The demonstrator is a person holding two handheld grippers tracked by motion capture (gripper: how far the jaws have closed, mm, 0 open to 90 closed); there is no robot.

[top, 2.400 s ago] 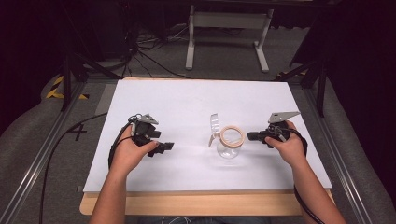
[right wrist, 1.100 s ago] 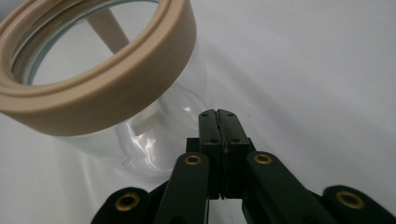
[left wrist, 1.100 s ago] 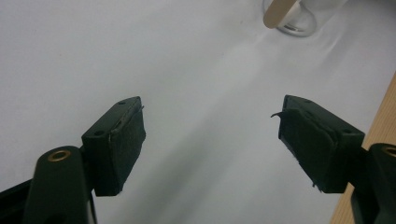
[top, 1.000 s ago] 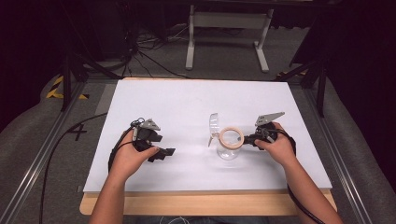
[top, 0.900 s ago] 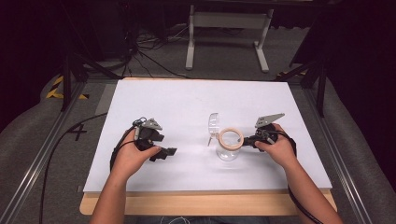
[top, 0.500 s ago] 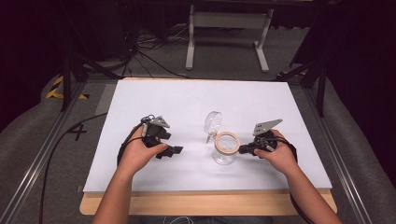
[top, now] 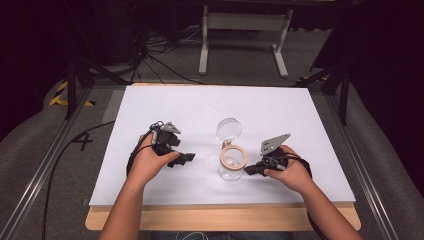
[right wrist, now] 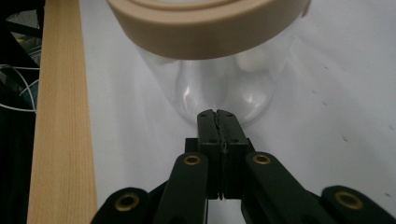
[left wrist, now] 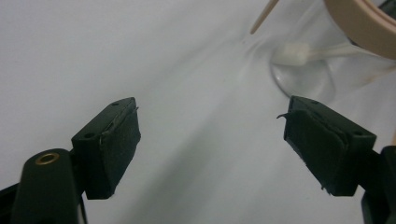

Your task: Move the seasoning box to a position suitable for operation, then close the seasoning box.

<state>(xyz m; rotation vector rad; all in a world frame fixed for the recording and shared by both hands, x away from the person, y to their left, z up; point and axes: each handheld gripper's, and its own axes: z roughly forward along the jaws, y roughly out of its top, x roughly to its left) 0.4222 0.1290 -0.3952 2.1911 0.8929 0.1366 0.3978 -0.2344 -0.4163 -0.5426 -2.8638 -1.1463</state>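
Observation:
A clear glass jar (top: pixel 233 170) with a tan rim (top: pixel 233 156) stands on the white table top, its round hinged lid (top: pixel 229 129) swung open behind it. White cotton swabs (left wrist: pixel 299 50) lie inside. My right gripper (top: pixel 248 171) is shut with nothing between its jaws. In the right gripper view its tips (right wrist: pixel 217 116) sit right at the jar's lower wall (right wrist: pixel 219 84), under the tan rim (right wrist: pixel 210 28). My left gripper (top: pixel 188 157) stands open a short way left of the jar. In the left gripper view the gripper (left wrist: pixel 212 144) is spread wide over bare table, the jar's base (left wrist: pixel 303 81) ahead and to the right.
The white sheet (top: pixel 280 110) lies on a wooden table whose front edge (top: pixel 220 220) is near the person; that wooden edge (right wrist: pixel 60 121) runs close beside the jar in the right gripper view. Cables and a metal stand (top: pixel 242 22) are on the floor beyond.
Both hands have closed in on the jar: the left gripper moved right, the right gripper moved left and nearer the front edge. The jar has shifted slightly left and nearer.

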